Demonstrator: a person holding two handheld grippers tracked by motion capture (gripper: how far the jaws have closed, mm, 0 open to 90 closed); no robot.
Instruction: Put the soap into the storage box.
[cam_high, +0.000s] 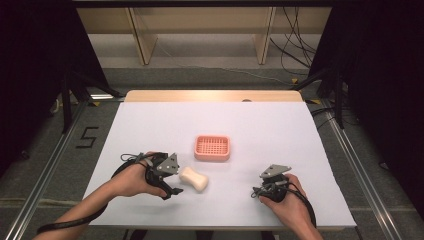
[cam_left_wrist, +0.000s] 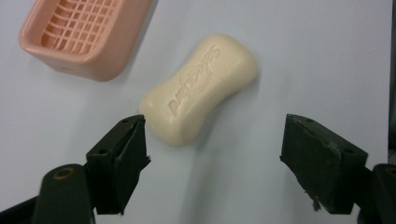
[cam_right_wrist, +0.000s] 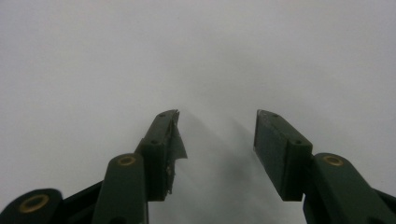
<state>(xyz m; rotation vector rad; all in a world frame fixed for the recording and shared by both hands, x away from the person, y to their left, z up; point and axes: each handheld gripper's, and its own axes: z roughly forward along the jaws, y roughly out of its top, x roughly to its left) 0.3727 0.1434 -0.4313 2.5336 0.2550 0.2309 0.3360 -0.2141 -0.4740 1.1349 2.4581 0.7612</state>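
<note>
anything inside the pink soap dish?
Nothing sits in the pink soap dish: its grid insert is bare in the high and left gripper views. The soap bar lies on the white table cover beside it. Whatever lies below the grid is hidden.

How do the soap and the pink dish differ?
The soap is a cream, solid, waisted bar with embossed lettering; the dish is pink, hollow, with a grid floor. The soap lies just ahead of the open left claw; the dish sits farther off. The dish looks larger. Both rest on the white sheet, apart.

Spread fingers (cam_left_wrist: 121, 154), soap (cam_left_wrist: 201, 86), pink dish (cam_left_wrist: 88, 37)
</note>
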